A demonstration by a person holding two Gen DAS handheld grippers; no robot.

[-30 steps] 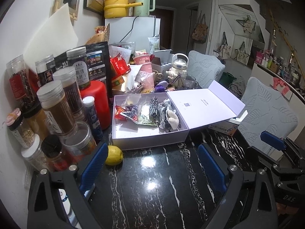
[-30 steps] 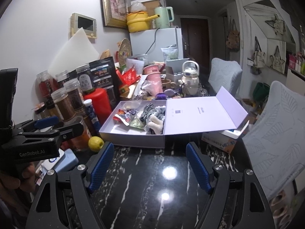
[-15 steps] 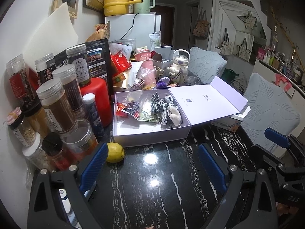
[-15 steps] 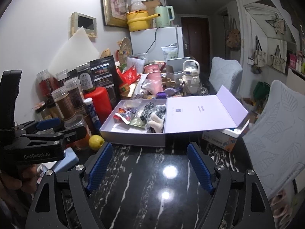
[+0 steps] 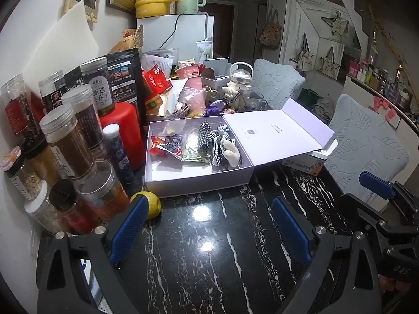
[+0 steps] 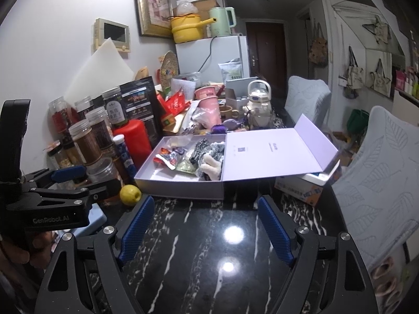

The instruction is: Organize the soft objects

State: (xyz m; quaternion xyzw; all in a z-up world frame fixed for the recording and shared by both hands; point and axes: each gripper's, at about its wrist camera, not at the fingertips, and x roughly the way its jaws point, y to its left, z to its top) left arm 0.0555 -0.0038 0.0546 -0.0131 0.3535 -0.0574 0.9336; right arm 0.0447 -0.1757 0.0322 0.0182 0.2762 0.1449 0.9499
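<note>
One open box (image 5: 199,180), two grippers over the desk (image 5: 209,248).
Both grippers' fingers are released, holding nothing; one lemon (image 5: 152,204) sits half hidden behind the left gripper (image 5: 207,225).

Your right hand-held gripper (image 6: 203,231) hangs over the black marbled table (image 6: 209,267), its blue pads spread apart with nothing between them. Just beyond it sits the open lilac box (image 6: 180,187), lid (image 6: 275,154) folded back to the right. Inside you see snack packets (image 6: 167,158), checked fabric pieces (image 6: 200,147) and a cream plush toy (image 6: 212,167). A lemon (image 6: 130,195) lies by the box's near left corner, beside the jars (image 6: 86,141). At far left your left hand-held gripper (image 6: 70,180) points toward the lemon, jaws apart and empty.
</note>
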